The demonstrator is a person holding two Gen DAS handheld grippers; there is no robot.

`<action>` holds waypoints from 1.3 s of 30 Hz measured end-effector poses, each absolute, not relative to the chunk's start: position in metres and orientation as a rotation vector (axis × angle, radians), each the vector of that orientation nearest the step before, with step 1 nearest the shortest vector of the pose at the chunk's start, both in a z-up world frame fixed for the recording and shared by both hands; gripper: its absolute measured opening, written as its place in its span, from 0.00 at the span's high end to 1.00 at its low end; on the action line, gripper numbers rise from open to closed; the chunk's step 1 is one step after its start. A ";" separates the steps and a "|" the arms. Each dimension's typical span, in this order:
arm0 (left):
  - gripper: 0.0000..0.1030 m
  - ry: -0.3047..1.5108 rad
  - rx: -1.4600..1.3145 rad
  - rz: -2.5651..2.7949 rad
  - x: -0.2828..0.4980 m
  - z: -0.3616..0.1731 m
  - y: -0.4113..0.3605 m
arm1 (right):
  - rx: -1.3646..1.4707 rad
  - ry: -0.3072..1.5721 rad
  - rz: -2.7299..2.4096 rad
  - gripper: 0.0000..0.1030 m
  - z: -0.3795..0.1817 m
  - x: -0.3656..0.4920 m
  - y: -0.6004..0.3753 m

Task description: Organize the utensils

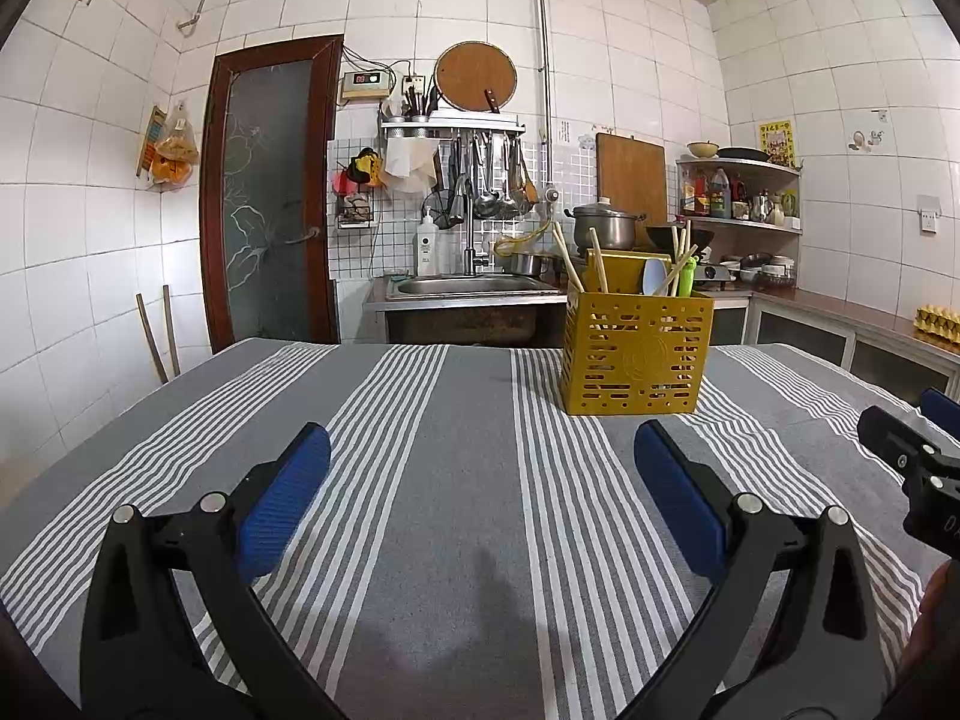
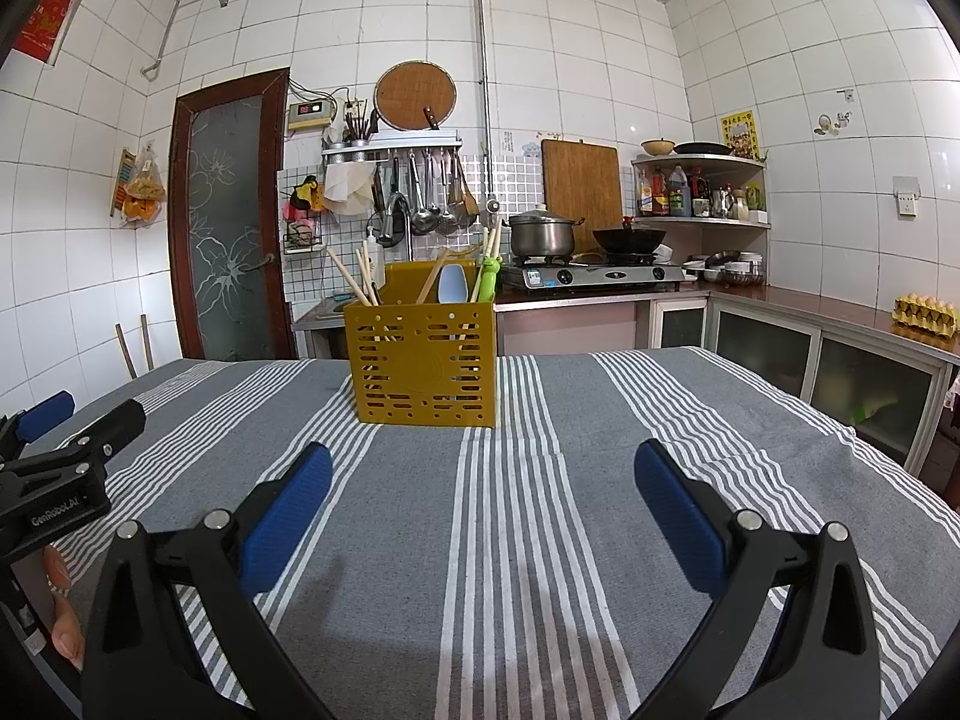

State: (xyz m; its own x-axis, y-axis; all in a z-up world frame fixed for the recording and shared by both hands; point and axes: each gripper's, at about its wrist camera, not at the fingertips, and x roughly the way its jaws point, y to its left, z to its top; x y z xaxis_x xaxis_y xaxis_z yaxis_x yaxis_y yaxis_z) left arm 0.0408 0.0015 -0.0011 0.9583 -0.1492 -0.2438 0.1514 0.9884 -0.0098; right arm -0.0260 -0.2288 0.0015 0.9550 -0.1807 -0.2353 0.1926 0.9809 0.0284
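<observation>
One yellow basket (image 2: pixel 427 360) stands upright on worktop (image 2: pixel 540 540), far side, on striped cloth (image 1: pixel 468 480). Inside: several wooden chopsticks (image 2: pixel 351 285), exact count unclear; one pale blue spoon (image 2: pixel 453 287); one green utensil (image 2: pixel 487 279). Left gripper (image 1: pixel 482 462) near side, jaws released, nothing between. Right gripper (image 2: pixel 483 468) beside it, jaws released, nothing between. Both well apart from basket.
</observation>
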 end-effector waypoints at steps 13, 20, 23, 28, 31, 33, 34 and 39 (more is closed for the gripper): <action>0.05 0.245 0.011 -0.153 0.041 -0.001 0.004 | 0.050 0.233 -0.190 0.04 0.001 -0.026 -0.229; 0.05 0.246 0.011 -0.153 0.042 -0.001 0.005 | 0.050 0.230 -0.192 0.04 0.001 -0.026 -0.228; 0.05 0.247 0.011 -0.152 0.042 0.000 0.005 | 0.050 0.230 -0.192 0.04 0.001 -0.026 -0.227; 0.05 0.244 0.013 -0.150 0.042 0.000 0.007 | 0.054 0.231 -0.194 0.04 0.002 -0.026 -0.228; 0.05 0.239 0.015 -0.148 0.043 0.001 0.009 | 0.052 0.232 -0.195 0.04 0.002 -0.026 -0.228; 0.05 0.238 0.017 -0.147 0.043 0.001 0.008 | 0.052 0.230 -0.195 0.04 0.002 -0.026 -0.228; 0.05 0.238 0.016 -0.147 0.043 0.001 0.008 | 0.052 0.229 -0.195 0.04 0.002 -0.026 -0.228; 0.05 0.240 0.015 -0.146 0.045 0.001 0.012 | 0.053 0.229 -0.197 0.04 0.002 -0.027 -0.228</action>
State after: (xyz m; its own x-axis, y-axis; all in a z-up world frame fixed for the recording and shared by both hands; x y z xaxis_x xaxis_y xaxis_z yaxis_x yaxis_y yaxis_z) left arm 0.0455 0.0122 0.0013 0.9608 -0.1420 -0.2381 0.1457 0.9893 -0.0022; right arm -0.0265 -0.2281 0.0021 0.9547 -0.1875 -0.2311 0.1996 0.9794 0.0300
